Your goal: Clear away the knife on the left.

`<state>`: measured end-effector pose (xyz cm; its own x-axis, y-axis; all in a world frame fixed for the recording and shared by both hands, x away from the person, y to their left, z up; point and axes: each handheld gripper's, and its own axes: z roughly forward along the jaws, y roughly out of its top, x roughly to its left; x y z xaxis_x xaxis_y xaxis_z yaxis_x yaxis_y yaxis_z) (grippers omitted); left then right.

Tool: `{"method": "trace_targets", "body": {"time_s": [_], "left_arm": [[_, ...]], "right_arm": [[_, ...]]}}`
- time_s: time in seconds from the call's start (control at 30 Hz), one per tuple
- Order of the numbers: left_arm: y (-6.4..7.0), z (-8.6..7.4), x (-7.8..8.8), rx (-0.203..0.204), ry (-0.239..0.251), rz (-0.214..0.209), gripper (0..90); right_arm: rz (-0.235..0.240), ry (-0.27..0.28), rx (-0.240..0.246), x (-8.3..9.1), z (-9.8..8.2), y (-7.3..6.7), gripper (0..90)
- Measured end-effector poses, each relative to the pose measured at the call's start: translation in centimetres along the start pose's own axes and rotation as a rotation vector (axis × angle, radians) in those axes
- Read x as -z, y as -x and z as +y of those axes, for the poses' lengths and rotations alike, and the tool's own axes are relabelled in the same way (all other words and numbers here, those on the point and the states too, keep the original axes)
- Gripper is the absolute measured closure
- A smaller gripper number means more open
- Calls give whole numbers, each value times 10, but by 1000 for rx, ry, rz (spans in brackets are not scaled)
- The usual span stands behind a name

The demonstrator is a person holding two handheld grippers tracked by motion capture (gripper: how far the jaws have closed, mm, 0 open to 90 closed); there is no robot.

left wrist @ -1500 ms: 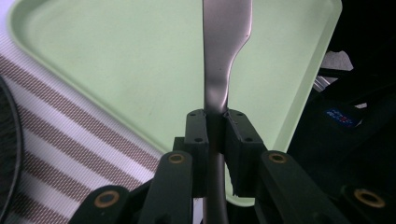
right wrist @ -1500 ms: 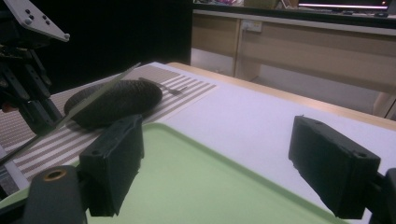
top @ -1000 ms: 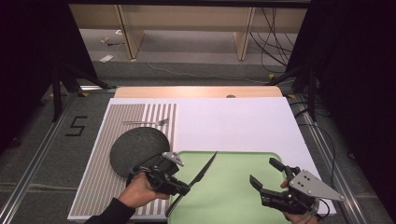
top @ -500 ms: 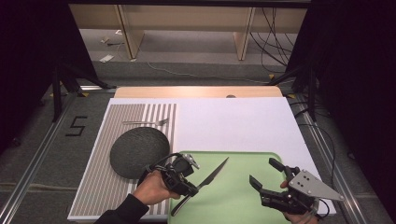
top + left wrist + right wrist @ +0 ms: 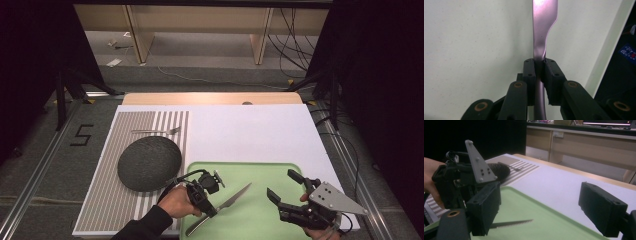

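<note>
My left gripper [image 5: 210, 209] is shut on the handle of a steel knife [image 5: 235, 196], whose serrated blade points up and right low over the green tray [image 5: 260, 175]. In the left gripper view the jaws [image 5: 539, 62] clamp the knife [image 5: 543, 30] near where handle meets blade. My right gripper [image 5: 282, 184] stands open near the tray's right part, with nothing between its jaws. The right gripper view looks between its open jaws [image 5: 544, 202] at the knife blade [image 5: 511, 223] and the left gripper [image 5: 461, 180].
A dark round plate [image 5: 149, 162] lies on a striped placemat [image 5: 105, 200] at the left, with a fork [image 5: 156, 131] behind it. A white sheet [image 5: 250, 130] covers the table beyond the tray. The table's far edge [image 5: 210, 97] is bare wood.
My left gripper has carried the knife rightward from the plate's edge to over the green tray. The right gripper has stayed put, open.
</note>
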<state>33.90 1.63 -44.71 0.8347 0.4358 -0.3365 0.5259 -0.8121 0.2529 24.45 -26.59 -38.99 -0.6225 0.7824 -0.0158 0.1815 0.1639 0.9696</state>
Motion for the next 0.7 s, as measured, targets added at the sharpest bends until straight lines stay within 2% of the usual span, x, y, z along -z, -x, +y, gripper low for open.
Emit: {"method": "trace_targets", "body": {"time_s": [0.07,0.33,0.5,0.57,0.63,0.7], "left_arm": [[-2,2,-3,9,-18,4,797],[-10,-1,-10,46,-29,-3,793],[-9,-2,-11,39,-27,-2,784],[-9,-2,-10,25,-29,-6,777],[-7,-2,-7,18,-21,-19,749],[-6,-3,-2,6,11,-37,699]], "right_arm": [[0,0,0,0,0,0,191],[-1,1,7,1,0,0,192],[0,-2,5,1,0,0,192],[0,-3,4,1,0,0,192],[0,-2,5,1,0,0,192],[-1,-2,7,1,0,0,193]]}}
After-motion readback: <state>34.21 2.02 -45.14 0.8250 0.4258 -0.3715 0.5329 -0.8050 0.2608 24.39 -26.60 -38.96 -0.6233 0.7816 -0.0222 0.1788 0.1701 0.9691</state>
